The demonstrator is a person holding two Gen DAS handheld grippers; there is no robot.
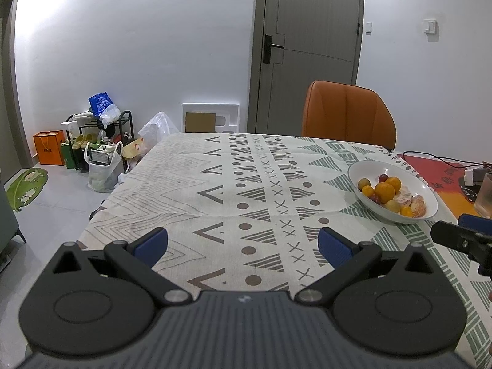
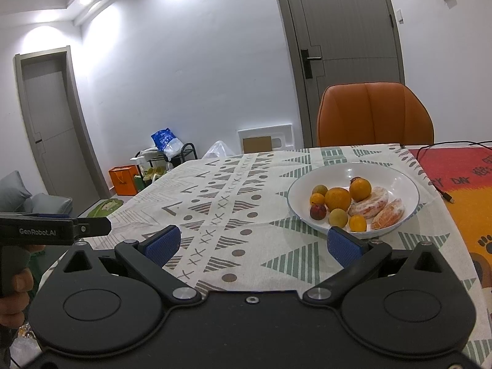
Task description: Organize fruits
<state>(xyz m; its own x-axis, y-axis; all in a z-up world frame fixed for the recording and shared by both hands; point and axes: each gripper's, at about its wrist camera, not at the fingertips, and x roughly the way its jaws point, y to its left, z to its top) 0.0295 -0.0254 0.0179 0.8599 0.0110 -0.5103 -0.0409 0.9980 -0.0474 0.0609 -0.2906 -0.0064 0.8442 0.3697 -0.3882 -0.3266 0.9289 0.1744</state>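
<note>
A white bowl (image 2: 396, 178) sits on the patterned tablecloth, and it also shows in the left wrist view (image 1: 369, 169). It holds several fruits: oranges (image 2: 337, 198), small plums (image 2: 318, 212) and peeled orange pieces (image 2: 369, 204). My right gripper (image 2: 252, 244) is open and empty, just short of the bowl's near rim and to its left. My left gripper (image 1: 243, 244) is open and empty over bare cloth, left of the bowl. The right gripper's tip shows at the right edge of the left wrist view (image 1: 461, 236).
An orange chair (image 2: 375, 113) stands at the table's far side. A red-orange mat (image 2: 455, 178) with a cable (image 2: 442, 192) lies right of the bowl. A translucent cup (image 1: 486, 196) and white adapter (image 1: 472, 176) sit at far right. Bags and a rack (image 1: 101, 141) stand on the floor left.
</note>
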